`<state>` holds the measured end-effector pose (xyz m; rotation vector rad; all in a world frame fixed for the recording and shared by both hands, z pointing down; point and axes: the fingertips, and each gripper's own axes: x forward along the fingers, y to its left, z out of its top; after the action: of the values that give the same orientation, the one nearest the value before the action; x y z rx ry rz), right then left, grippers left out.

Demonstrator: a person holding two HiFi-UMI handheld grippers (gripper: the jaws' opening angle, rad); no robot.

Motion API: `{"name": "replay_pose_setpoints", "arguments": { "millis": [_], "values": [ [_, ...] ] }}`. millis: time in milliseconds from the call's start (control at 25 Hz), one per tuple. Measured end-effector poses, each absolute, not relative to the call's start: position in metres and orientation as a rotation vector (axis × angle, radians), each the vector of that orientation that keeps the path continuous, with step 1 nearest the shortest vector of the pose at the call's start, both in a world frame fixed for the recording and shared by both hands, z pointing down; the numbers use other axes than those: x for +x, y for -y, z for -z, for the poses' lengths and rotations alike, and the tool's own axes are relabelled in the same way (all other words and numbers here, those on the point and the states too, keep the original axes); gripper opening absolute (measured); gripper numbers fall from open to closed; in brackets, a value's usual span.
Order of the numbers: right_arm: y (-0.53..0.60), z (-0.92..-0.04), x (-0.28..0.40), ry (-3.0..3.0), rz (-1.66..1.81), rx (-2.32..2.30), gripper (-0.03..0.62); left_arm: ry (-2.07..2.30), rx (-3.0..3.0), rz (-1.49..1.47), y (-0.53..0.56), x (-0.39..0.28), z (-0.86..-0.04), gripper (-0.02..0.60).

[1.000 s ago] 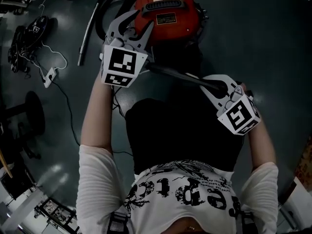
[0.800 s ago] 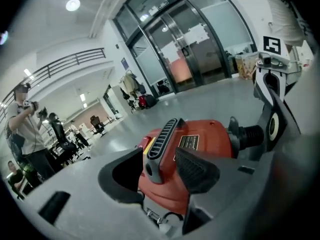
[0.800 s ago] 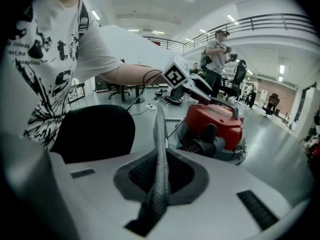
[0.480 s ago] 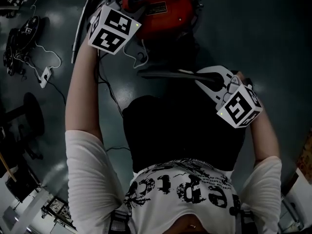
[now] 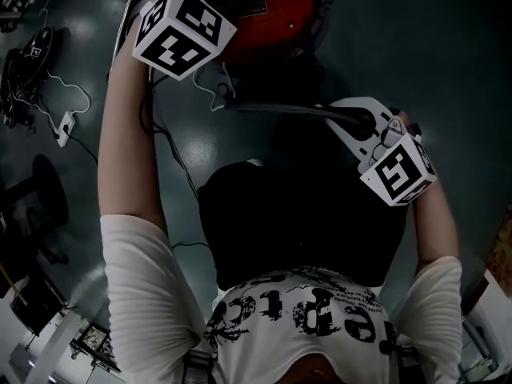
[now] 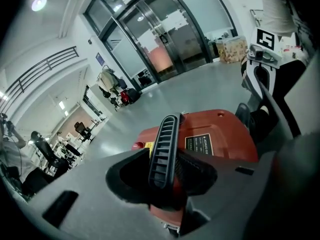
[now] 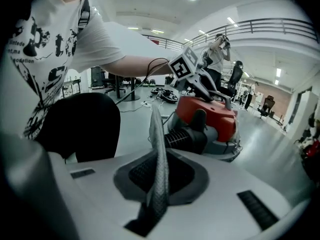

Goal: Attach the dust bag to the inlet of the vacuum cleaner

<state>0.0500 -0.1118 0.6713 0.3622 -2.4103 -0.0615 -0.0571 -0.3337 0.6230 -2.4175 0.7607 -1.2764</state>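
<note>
Left tool [image 6: 165, 178] advanced, closing on one handle [image 6: 163, 146]; right tool [image 7: 159, 180] holds one bag [image 7: 156, 134].

A glossy grey floor [image 6: 210, 89] runs to tall glass doors [image 6: 165, 34] beside a railed balcony [image 6: 45, 69], under a round ceiling light [image 6: 38, 3].

The red vacuum cleaner [image 5: 272, 14] is stood on the floor, with a black ribbed handle [image 6: 162, 154] on top. The grey woven dust bag [image 7: 159, 169] is held edge-up, apart from the ribbed inlet [image 7: 185, 136].
</note>
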Motion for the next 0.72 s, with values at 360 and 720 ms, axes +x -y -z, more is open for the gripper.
{"name": "replay_pose_setpoints", "arguments": {
  "millis": [360,720],
  "values": [
    [0.129,-0.675,0.055,2.357,0.116,0.533,0.040,-0.725,-2.403,1.304,0.332,-0.056,-0.620,0.138],
    [0.135,-0.675,0.048,2.306,0.136,0.596,0.046,-0.741,-2.401,1.292,0.335,-0.056,-0.622,0.137]
  ]
}}
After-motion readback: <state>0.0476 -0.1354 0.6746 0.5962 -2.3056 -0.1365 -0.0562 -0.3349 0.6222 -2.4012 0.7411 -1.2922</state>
